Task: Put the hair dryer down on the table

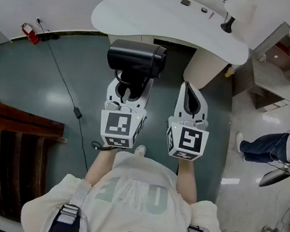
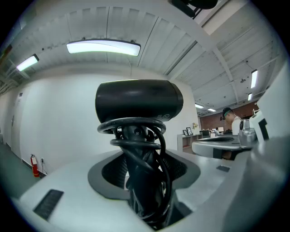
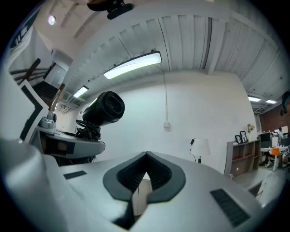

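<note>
My left gripper (image 1: 130, 86) is shut on the handle of a black hair dryer (image 1: 136, 58) and holds it upright above the floor. The dryer's barrel points sideways, and its cord (image 2: 136, 136) is coiled round the handle between the jaws. In the left gripper view the hair dryer (image 2: 138, 102) fills the middle, above my left gripper (image 2: 142, 158). My right gripper (image 1: 191, 93) hangs beside it, shut and empty, its tips meeting in the right gripper view (image 3: 146, 156). The hair dryer (image 3: 104, 108) shows at that view's upper left. The white table (image 1: 150, 15) lies ahead of both grippers.
A white lamp (image 1: 235, 9) and a few small items stand at the table's far right. A wooden shelf unit (image 1: 285, 58) and a person (image 1: 271, 146) are to the right. Dark wooden furniture (image 1: 9, 146) stands at the left, and a cable (image 1: 75, 110) crosses the floor.
</note>
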